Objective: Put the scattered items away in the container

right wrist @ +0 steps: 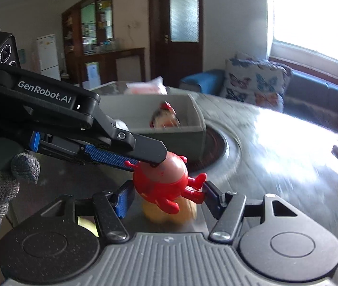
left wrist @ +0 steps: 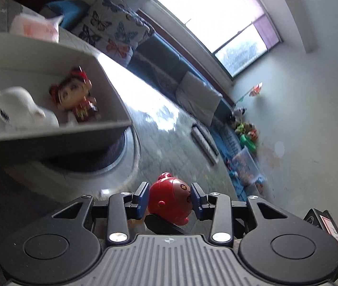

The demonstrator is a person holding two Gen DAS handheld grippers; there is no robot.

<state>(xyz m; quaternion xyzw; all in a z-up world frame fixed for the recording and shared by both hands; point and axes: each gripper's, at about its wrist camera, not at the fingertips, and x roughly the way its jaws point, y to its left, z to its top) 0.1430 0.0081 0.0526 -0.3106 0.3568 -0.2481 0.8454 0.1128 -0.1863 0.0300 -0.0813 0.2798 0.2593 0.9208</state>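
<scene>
My left gripper (left wrist: 170,196) is shut on a red round toy figure (left wrist: 171,200), held above the table. In the right wrist view the same red toy (right wrist: 166,181) hangs between the left gripper's blue-padded fingers (right wrist: 111,158). My right gripper (right wrist: 166,196) is open, its jaws on either side of the toy, and a yellow-orange item (right wrist: 169,214) lies on the table below it. The grey box container (left wrist: 111,88) holds a red-dressed doll (left wrist: 76,95) and a white plush (left wrist: 18,107); it also shows in the right wrist view (right wrist: 192,131).
The box stands on a round turntable (left wrist: 130,162) set in the grey table (left wrist: 169,128). A pink-white packet (left wrist: 35,27) lies behind the box. A remote (left wrist: 204,143) lies near the table's far edge. A blue sofa with a butterfly cushion (right wrist: 254,81) stands beyond.
</scene>
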